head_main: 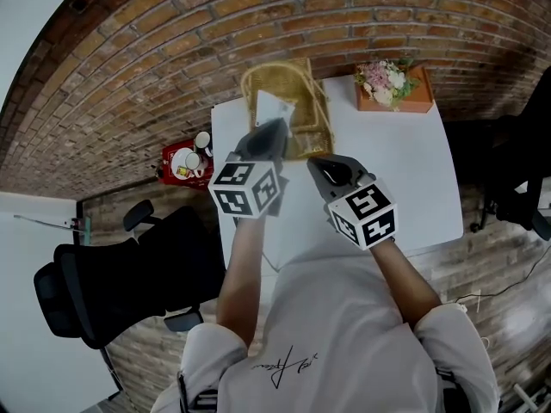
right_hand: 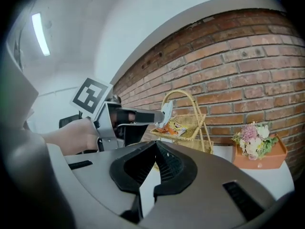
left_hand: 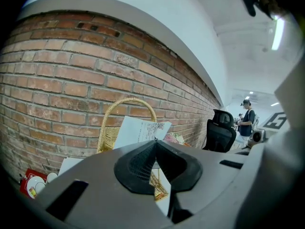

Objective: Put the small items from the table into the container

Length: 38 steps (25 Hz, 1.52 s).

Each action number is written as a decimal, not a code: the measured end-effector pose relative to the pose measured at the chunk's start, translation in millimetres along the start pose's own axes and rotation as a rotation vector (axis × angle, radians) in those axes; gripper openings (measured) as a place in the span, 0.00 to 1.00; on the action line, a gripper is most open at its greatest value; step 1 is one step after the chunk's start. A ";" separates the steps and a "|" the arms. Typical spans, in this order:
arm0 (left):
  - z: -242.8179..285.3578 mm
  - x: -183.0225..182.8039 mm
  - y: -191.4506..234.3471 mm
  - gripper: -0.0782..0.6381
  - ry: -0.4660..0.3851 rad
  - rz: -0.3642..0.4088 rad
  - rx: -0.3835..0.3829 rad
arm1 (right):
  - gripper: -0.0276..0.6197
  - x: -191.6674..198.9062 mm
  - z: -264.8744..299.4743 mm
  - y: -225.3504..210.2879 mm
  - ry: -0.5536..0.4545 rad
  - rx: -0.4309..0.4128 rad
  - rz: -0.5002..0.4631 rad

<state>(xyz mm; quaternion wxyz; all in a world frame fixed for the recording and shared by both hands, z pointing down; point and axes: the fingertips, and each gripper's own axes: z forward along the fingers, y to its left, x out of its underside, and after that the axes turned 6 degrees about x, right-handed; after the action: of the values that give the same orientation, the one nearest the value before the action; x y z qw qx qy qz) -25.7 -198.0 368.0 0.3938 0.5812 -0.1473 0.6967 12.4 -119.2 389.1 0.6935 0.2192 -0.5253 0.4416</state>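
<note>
My left claw (left_hand: 155, 140) is pinched on a printed paper slip (left_hand: 138, 130) at its tips, the wicker basket (left_hand: 108, 136) just ahead and below. My right claw (right_hand: 155, 141) is clamped together, empty, with the basket ahead of it too.

A paper slip (head_main: 274, 108) sits in the tip of the left tongs (head_main: 274, 127), over the basket (head_main: 306, 80) at the far edge of the tabletop (head_main: 405, 175). The right tongs (head_main: 316, 163) hang alongside, nearer. A flower box (head_main: 394, 87) stands beyond them, rightward.
</note>
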 end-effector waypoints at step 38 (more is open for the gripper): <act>68.8 -13.8 47.8 0.13 0.114 0.078 -0.055 | 0.08 -28.5 22.1 -21.6 -0.032 0.013 0.059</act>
<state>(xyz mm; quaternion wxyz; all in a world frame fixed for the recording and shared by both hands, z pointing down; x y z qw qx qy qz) -12.1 -279.7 386.6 0.3901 0.5234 -0.1662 0.7391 17.1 -158.2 374.0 0.6704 0.2150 -0.5397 0.4616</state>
